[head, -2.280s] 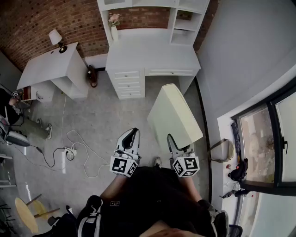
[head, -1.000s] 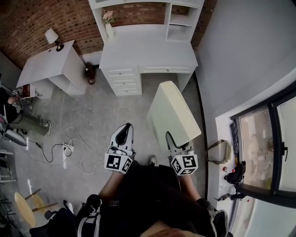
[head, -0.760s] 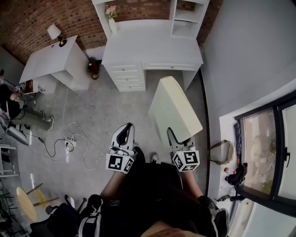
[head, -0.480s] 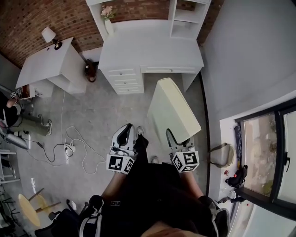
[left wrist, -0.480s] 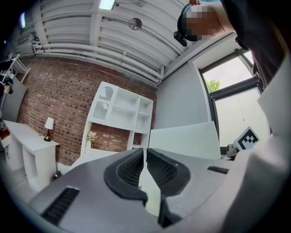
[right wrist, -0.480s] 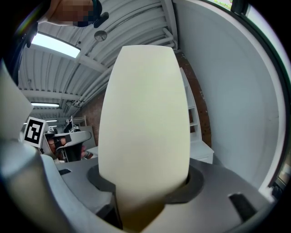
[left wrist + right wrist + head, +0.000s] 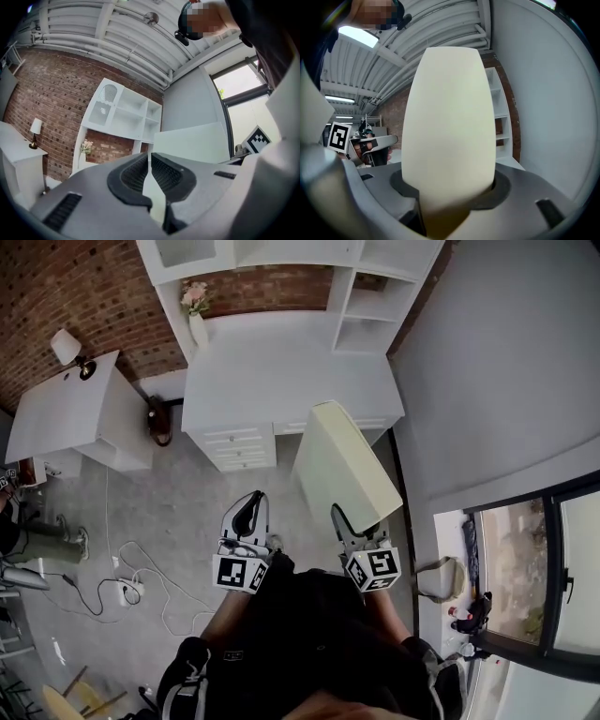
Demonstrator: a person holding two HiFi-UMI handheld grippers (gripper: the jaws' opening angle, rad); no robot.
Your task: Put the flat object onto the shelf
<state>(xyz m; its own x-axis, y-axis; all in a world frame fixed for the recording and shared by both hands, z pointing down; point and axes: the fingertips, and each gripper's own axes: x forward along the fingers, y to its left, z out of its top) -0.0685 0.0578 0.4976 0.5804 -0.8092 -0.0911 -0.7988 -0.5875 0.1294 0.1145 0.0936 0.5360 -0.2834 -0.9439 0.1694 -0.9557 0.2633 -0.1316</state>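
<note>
The flat object (image 7: 342, 470) is a long cream board with rounded corners. My right gripper (image 7: 357, 524) is shut on its near end, and the board slants up and forward toward the white desk (image 7: 281, 371). In the right gripper view the board (image 7: 450, 122) fills the middle, clamped between the jaws of the right gripper (image 7: 450, 187). My left gripper (image 7: 250, 504) hangs beside it, shut and holding nothing. In the left gripper view the left gripper (image 7: 150, 161) shows its pads nearly touching. The white shelf unit (image 7: 366, 329) with open compartments stands on the desk's back, also seen as the shelf unit (image 7: 124, 115).
A vase of flowers (image 7: 197, 315) stands on the desk's left. A white side table (image 7: 66, 409) with a lamp is at the left. Cables and a power strip (image 7: 122, 587) lie on the floor. A wall and a window (image 7: 534, 577) close the right side.
The desk and shelf unit have come nearer and lower in the head view as the person walked toward them. Both grippers keep their hold and pose.
</note>
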